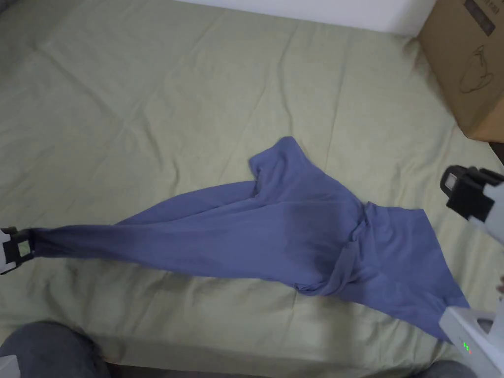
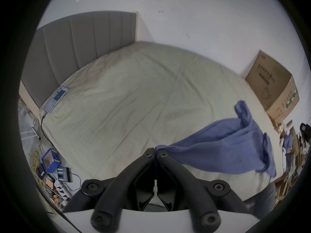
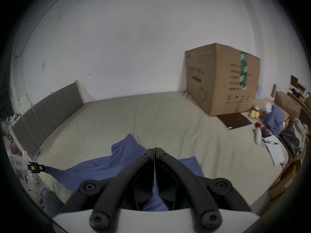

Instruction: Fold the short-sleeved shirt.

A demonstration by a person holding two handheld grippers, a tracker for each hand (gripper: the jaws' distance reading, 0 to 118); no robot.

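Over on the left, the left gripper (image 1: 19,246) pinches one end of the blue shirt (image 1: 275,231), and in the left gripper view both jaws are pressed together on a bunched bit of cloth right at their tips (image 2: 155,150). From there the shirt is pulled into a long, tight strip that runs to the right, lifted a little above the pale green bed sheet (image 1: 147,98). In the middle it gets wider and lies crumpled on the bed, with one short sleeve (image 1: 278,152) poking up toward the far side. Farther right, the cloth spreads flat and reaches down to the right gripper (image 3: 154,150) at the near right corner. In the right gripper view its jaws are closed tight with no gap, and the blue cloth lies under and behind them, but I cannot tell if they are pinching it. A brown cardboard box (image 1: 467,64) sits on the bed at the far right, well apart from the shirt.
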